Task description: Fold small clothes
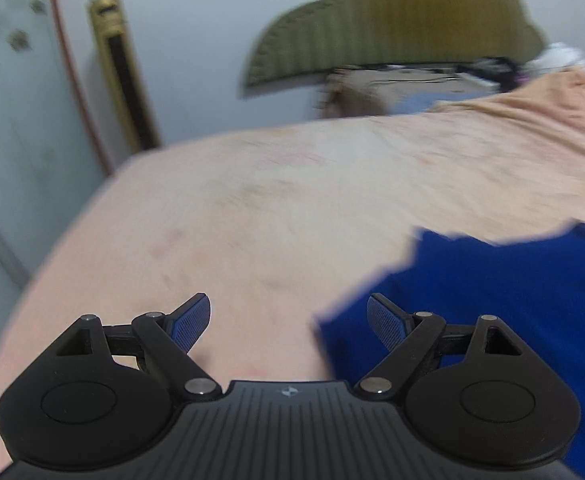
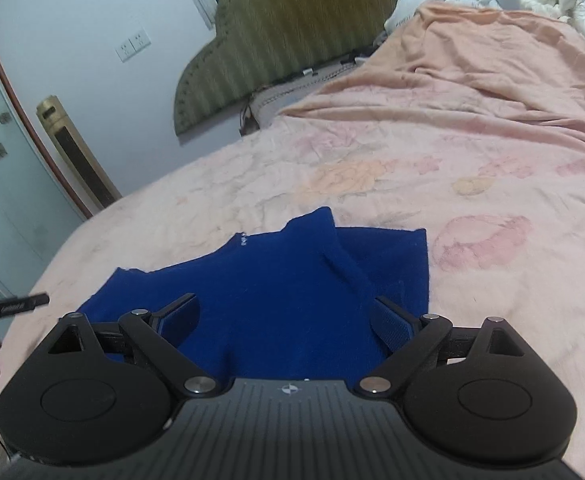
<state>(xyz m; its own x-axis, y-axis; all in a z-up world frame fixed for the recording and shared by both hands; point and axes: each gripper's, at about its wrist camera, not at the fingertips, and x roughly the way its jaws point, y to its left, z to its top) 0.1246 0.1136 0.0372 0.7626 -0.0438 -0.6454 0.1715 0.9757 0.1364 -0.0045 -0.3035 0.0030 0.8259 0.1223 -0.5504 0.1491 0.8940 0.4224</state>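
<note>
Right tool (image 2: 286,326) (spread wide) over flat blue garment (image 2: 268,292).

Left gripper (image 1: 288,322) held level with fingers spread wide, nothing between them, right gripper (image 2: 288,322) likewise agape, empty.

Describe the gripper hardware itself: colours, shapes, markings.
Both alike. Left gripper and right gripper: matte black ribbed body with a small white logo, two round black hubs, black linkage arms with silver pivot pins, triangular cutouts. Fingers carry textured blue pads. No sleeves visible.
</note>
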